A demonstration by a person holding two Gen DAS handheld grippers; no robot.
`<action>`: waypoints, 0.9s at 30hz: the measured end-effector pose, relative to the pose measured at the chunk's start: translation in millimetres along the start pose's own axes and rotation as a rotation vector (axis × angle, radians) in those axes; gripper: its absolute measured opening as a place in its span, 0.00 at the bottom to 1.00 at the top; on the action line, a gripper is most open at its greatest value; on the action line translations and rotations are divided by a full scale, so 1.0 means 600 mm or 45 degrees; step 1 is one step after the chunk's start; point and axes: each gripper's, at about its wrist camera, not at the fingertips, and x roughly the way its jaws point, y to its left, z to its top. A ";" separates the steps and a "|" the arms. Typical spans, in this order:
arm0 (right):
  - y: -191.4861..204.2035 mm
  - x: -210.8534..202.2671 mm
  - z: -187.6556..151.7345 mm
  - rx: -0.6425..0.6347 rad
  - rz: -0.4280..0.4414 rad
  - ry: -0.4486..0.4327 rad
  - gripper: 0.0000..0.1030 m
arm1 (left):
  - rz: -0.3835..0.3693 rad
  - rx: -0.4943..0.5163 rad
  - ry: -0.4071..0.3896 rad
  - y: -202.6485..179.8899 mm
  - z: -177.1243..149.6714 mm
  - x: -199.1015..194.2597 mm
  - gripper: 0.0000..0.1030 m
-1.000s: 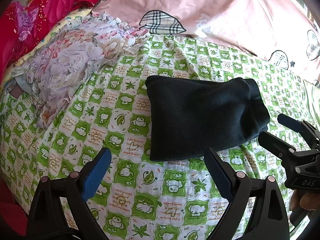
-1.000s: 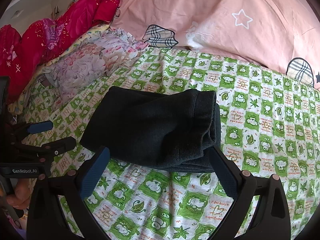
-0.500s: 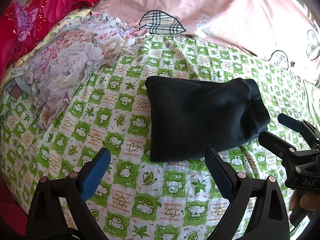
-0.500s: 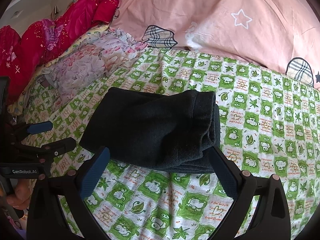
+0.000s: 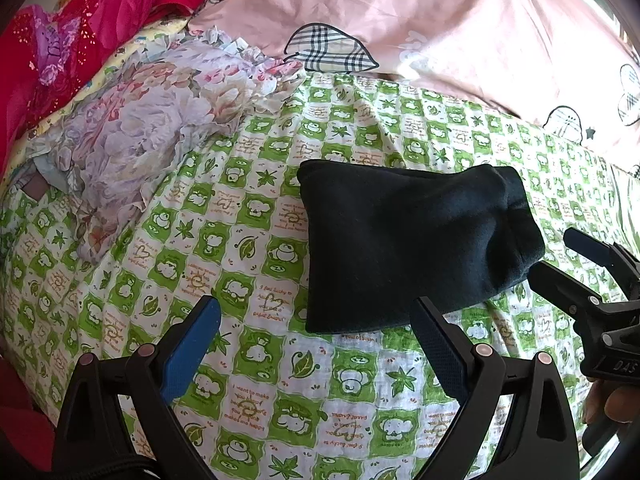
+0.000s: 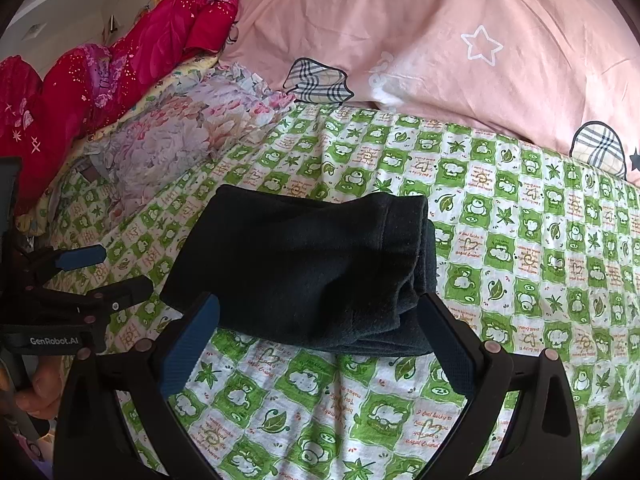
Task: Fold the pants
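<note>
**Pants folded on the sheet, both grippers wide and holding nothing**

The dark pants (image 5: 412,244) lie as a compact folded bundle on the green-and-white checked sheet (image 5: 248,384), layered ends stacked at their right edge, left edge a clean straight line. The left gripper (image 5: 316,332) hangs low at the near-left corner, fingers spread apart with nothing between them but printed sheet; its right finger just overlaps the bundle's near hem. The right gripper (image 6: 318,330) is spread too, straddling the near edge, both blue pads (image 6: 188,354) flanking the fabric without pinching it. From the left camera its fingers sit just beside the bundle's right end. Open sheet runs left of the pants up to a crumpled floral cloth (image 5: 148,132). Behind, a pink quilt (image 6: 420,40) borders the far edge; a red blanket (image 6: 120,68) fills the far-left corner.
</note>
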 end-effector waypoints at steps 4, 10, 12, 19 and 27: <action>-0.002 -0.002 0.001 0.006 -0.004 -0.001 0.96 | 0.010 0.000 0.007 0.001 0.003 0.003 0.93; -0.009 -0.004 0.002 0.016 -0.013 0.002 0.96 | 0.016 0.011 -0.006 -0.003 0.009 0.003 0.93; -0.012 -0.004 0.003 0.024 -0.014 0.001 0.96 | 0.017 0.013 -0.007 -0.004 0.010 0.003 0.93; -0.025 -0.001 0.003 0.052 -0.021 0.009 0.96 | 0.011 -0.003 -0.011 -0.006 0.020 0.004 0.93; -0.040 0.005 0.001 0.081 -0.024 0.025 0.96 | 0.038 -0.024 0.002 -0.009 0.027 0.012 0.91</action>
